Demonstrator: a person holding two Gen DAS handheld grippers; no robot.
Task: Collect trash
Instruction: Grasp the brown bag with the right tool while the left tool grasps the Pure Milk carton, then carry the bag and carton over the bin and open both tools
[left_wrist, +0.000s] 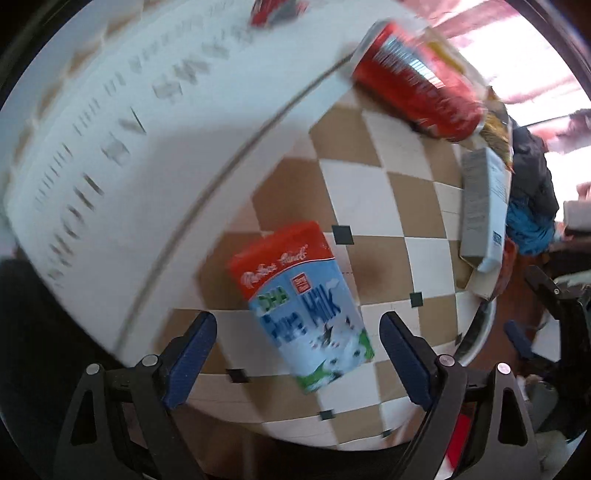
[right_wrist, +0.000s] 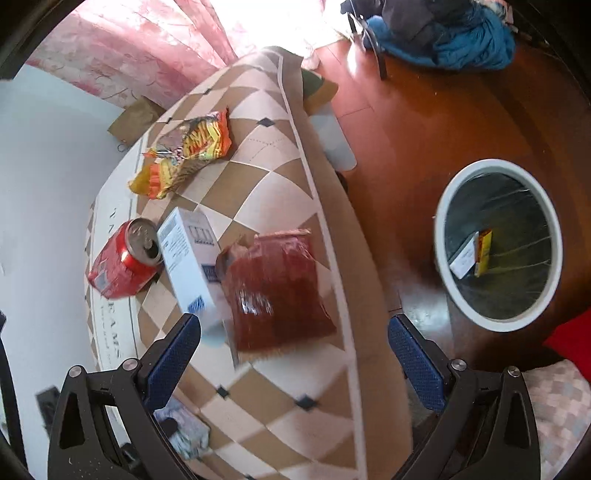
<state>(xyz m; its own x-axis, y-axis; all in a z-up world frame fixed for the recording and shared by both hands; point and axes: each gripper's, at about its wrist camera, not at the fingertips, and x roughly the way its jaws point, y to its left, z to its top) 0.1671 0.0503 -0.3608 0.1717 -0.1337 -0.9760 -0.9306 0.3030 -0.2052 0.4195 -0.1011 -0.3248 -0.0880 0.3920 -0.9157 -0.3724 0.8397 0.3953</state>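
A blue and red milk carton (left_wrist: 303, 306) lies on the checkered tablecloth (left_wrist: 388, 199), between and just beyond the spread fingers of my left gripper (left_wrist: 299, 350), which is open and holds nothing. Farther off lie a red can (left_wrist: 417, 81) and a grey-white box (left_wrist: 480, 206). In the right wrist view my right gripper (right_wrist: 295, 350) is open above the table edge, over a red snack bag (right_wrist: 277, 288). Beside the bag lie the white box (right_wrist: 188, 254), the red can (right_wrist: 125, 258) and a yellow-orange wrapper (right_wrist: 184, 155). A white bin (right_wrist: 498, 240) stands on the floor, with a small yellow box (right_wrist: 476, 258) inside.
A white printed panel (left_wrist: 110, 166) runs along the table's left side. Dark wooden floor (right_wrist: 424, 129) lies right of the table. A chair with blue and dark clothes (right_wrist: 443, 37) stands beyond. Pink curtains (right_wrist: 129, 55) hang behind the table. A red cushion (right_wrist: 572, 339) sits near the bin.
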